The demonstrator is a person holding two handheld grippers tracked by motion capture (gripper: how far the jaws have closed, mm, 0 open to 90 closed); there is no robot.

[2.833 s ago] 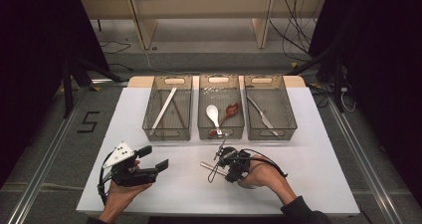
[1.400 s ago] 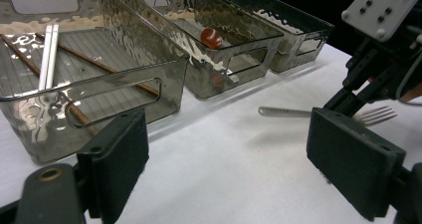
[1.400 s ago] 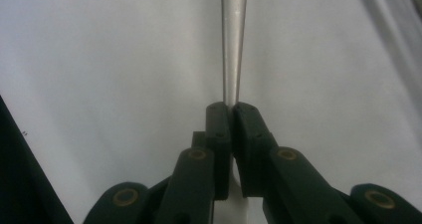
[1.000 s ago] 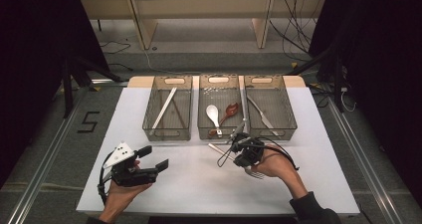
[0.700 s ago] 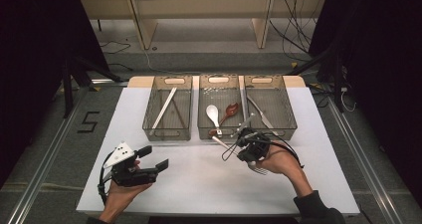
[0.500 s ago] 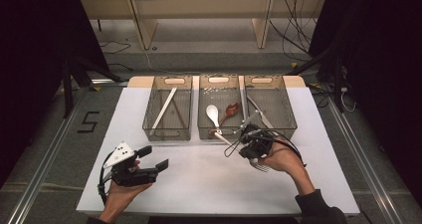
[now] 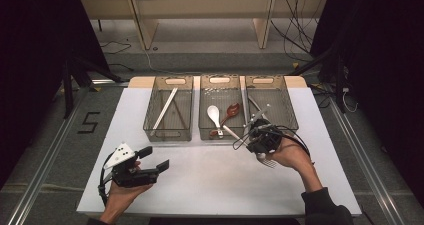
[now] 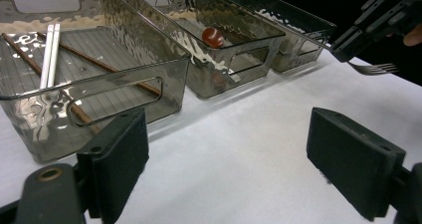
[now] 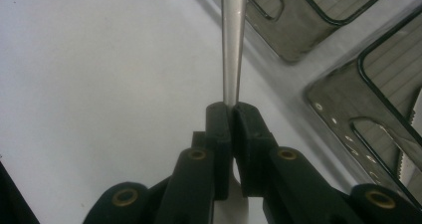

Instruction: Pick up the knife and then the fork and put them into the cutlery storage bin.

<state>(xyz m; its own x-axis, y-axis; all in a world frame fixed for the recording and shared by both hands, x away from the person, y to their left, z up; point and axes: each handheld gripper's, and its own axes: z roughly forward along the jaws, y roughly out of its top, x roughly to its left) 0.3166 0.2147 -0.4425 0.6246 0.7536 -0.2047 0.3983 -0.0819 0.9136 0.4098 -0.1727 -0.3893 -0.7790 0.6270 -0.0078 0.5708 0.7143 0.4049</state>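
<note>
Since the right gripper [image 7: 256, 131], jaws clamped on the fork [image 9: 233, 45], has lifted it off the table toward the right bin [image 7: 286, 110], we're prob. about to drop it in w/ other forks; left gripper [image 7: 152, 159] open, idle.

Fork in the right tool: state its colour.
Silver metal; the fork shows best in the right gripper view, clamped by the right tool.

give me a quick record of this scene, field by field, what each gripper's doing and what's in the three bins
right gripper: shut on a fork, by the right bin
left gripper: open, holds nothing, over the white table
left bin: white chopsticks, brown chopsticks
middle bin: white spoon, red spoon
right bin: metal cutlery, kind unclear
</note>
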